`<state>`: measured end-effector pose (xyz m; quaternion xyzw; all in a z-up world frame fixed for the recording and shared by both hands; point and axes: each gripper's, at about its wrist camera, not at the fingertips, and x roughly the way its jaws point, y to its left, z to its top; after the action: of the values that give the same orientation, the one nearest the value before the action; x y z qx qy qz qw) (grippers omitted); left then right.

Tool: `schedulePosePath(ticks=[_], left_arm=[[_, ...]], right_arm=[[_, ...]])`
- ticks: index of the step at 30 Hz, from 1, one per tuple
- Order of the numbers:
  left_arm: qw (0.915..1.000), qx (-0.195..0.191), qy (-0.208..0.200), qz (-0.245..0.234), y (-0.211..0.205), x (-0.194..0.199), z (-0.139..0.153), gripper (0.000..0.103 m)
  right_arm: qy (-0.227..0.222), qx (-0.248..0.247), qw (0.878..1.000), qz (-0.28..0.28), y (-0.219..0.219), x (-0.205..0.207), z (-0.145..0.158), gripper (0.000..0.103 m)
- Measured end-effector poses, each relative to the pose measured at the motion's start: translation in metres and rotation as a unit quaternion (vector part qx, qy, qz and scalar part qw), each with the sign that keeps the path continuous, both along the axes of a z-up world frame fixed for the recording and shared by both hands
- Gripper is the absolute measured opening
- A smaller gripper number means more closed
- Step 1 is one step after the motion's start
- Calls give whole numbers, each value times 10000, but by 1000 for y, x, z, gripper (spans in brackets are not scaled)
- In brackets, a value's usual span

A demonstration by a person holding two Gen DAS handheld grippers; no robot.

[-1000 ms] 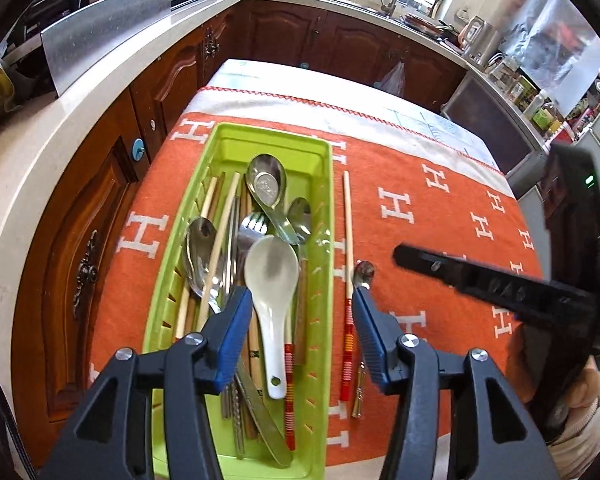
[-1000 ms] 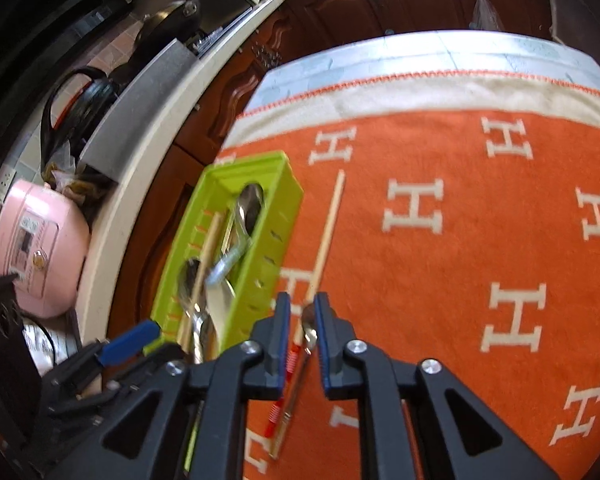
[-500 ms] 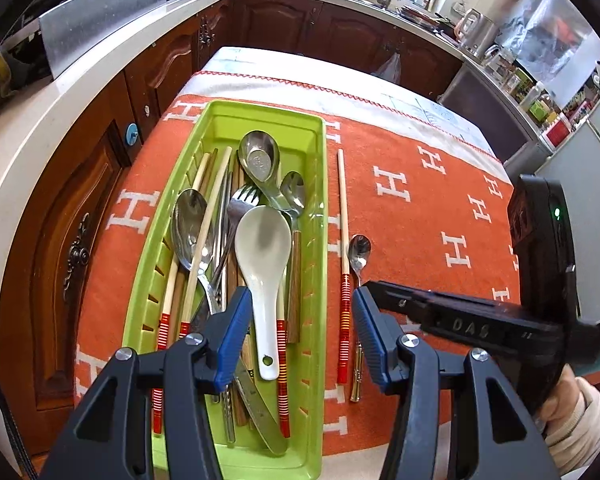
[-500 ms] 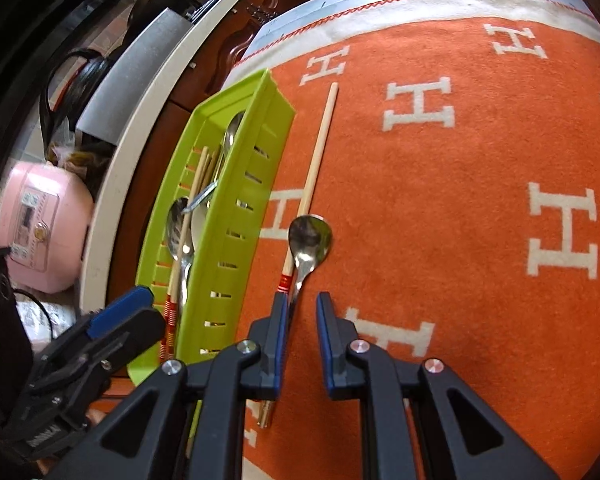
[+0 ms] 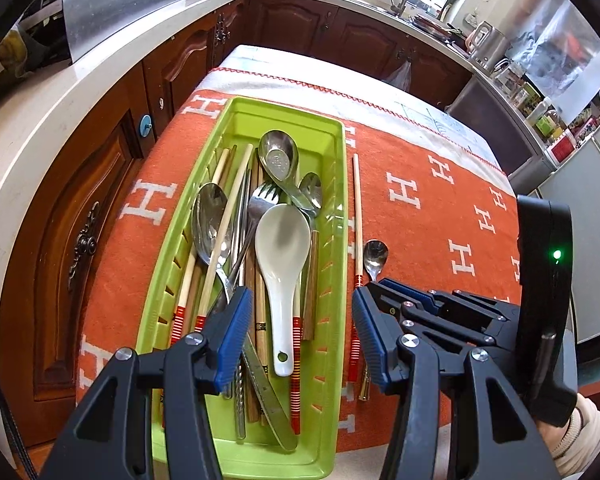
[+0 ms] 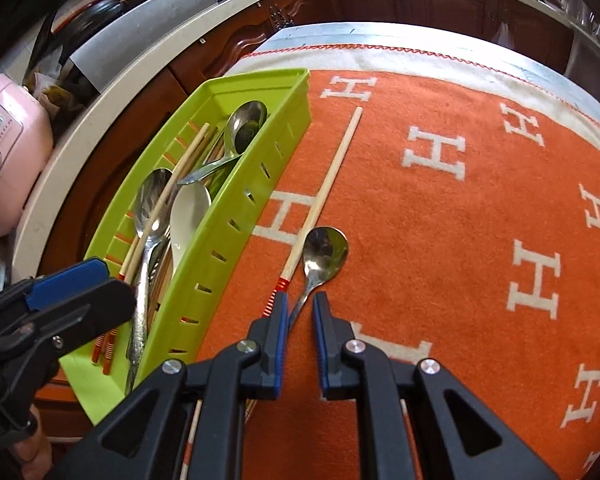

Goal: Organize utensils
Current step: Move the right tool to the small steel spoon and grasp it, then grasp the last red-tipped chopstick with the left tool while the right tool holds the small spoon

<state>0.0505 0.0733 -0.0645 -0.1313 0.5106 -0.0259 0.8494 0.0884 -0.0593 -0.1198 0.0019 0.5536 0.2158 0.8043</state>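
A small metal spoon (image 6: 325, 254) lies on the orange cloth beside a red-banded chopstick (image 6: 328, 184), right of the green tray (image 6: 260, 160). My right gripper (image 6: 300, 320) is low over the spoon's handle. Its jaws are closing with the thin handle between them, and a gap still shows beside the pads. In the left wrist view the same spoon (image 5: 375, 254) and chopstick (image 5: 357, 216) lie next to the tray (image 5: 342, 200), with the right gripper (image 5: 384, 286) over them. My left gripper (image 5: 300, 336) hangs open above the tray's near end, holding nothing.
The tray holds a white ceramic spoon (image 5: 280, 256), metal spoons, a fork and several chopsticks. A counter with dark wood cabinets (image 5: 100, 208) runs along the left. A pink appliance (image 6: 4, 160) stands on it. The cloth (image 6: 480, 240) stretches to the right.
My right gripper drew back along the spoon from its bowl to its handle, sank toward the cloth, and its jaws narrowed slightly. The left gripper stayed open over the tray.
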Motion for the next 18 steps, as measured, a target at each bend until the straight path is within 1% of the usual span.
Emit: schedulePosePath(ticks=[6, 11, 15, 18], left_arm=[[10000, 4, -52, 15, 1, -3, 4, 50], [10000, 19, -74, -48, -2, -4, 6, 50], [9997, 9, -110, -206, -9, -5, 11, 50], [9988, -9, -139, -468, -21, -5, 16, 50]], right_arm=[[-125, -420, 9990, 23, 11, -4, 0, 9], [-176, -656, 9977, 13, 5, -7, 1, 4], [-138, -697, 9973, -172, -15, -2, 1, 3], [-11, -521, 9979, -389, -34, 4, 0, 3]])
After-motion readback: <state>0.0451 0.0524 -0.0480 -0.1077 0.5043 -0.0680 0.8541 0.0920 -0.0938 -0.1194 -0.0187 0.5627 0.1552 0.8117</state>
